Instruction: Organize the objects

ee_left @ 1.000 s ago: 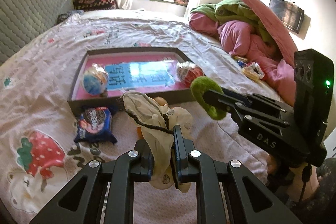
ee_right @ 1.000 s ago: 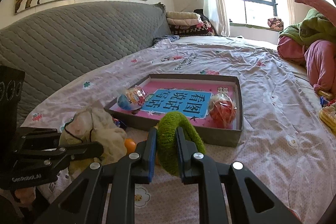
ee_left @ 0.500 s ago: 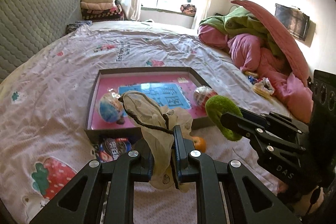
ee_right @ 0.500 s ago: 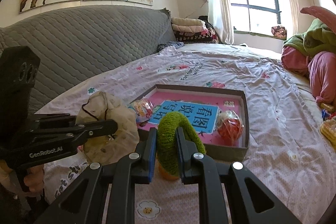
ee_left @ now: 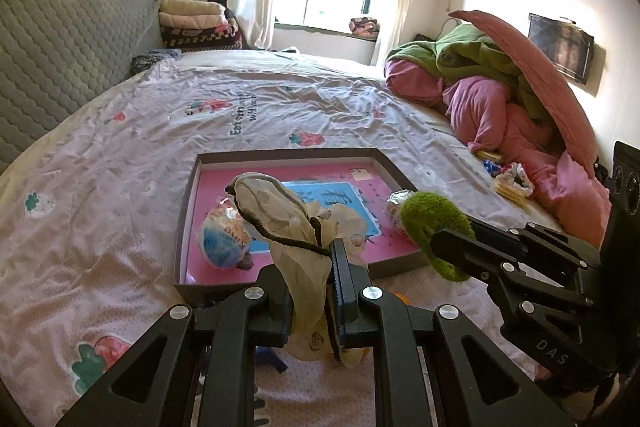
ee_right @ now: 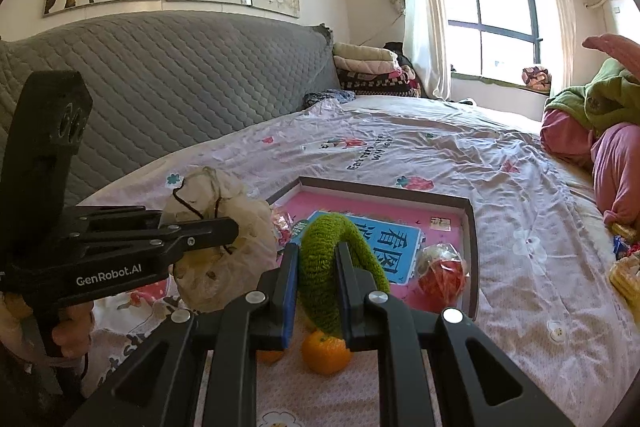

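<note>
A: Your left hand-held gripper [ee_left: 330, 291] is clamped on the pouch [ee_left: 280, 219], a cream drawstring bag, with its jaws closed tight on the fabric. It hangs off the bed, just short of the tray [ee_left: 188, 211].

B: And my right?

A: The right hand-held gripper [ee_right: 316, 291] is closed on the green ring [ee_right: 340, 263], a fuzzy loop standing upright between the jaws. It too is in the air, near the tray's front wall.

B: What is in the tray already?

A: A blue wrapped ball [ee_left: 224, 239] on the left and a red wrapped ball [ee_right: 442, 269] on the right, both on the pink floor beside the blue card [ee_right: 394, 247]. The middle, over the card, looks free.

B: So how do I set these down well?

A: I'd judge that you should carry each over the wall before lowering, so nothing catches the rim. Keep the two grippers apart; they are close together now. Put the pouch down low before you let go, since its cord may snag a jaw. Mind the orange [ee_right: 326, 351] on the bed [ee_left: 120, 147] beneath your right gripper.
</note>
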Demonstrator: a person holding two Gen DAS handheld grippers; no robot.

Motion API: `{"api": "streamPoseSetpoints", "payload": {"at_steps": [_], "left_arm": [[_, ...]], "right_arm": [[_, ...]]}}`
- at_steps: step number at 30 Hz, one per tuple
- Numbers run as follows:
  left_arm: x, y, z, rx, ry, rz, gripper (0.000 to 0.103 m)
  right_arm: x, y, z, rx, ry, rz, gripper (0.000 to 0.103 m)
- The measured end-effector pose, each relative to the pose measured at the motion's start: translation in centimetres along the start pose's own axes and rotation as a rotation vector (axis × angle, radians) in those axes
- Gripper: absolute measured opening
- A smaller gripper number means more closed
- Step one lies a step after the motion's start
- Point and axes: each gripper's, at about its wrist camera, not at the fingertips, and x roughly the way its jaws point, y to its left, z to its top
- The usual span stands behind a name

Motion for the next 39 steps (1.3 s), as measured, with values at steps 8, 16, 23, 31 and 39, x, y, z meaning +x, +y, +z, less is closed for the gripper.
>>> {"api": "streamPoseSetpoints", "payload": {"at_steps": [8,16,23,31,39], "left_arm": [[0.8,0.0,1.2,0.014,-0.005,0.005,0.015],[2.0,0.2,1.8,0.022,0.002,0.01,0.016],[3.1,0.6,2.2,0.024,0.014,0.021,0.016],[4.3,0.7,2.6,0.041,0.018,0.035,0.016],[5.8,1.2,3.6,0.047,0.014,0.033,0.016]], "right_arm": [[0.8,-0.7,0.3,0.011,0.0,-0.003,0.018],[1.7,-1.1,0.5,0.013,0.006,-0.005,0.018],[2.9,-1.9,0.7,0.022,0.013,-0.013,0.018],[3.8,-2.4,1.5,0.01,0.002,-0.022,0.018],[4.7,-2.9,2.4,-0.02,-0.012,-0.047,0.018]]}}
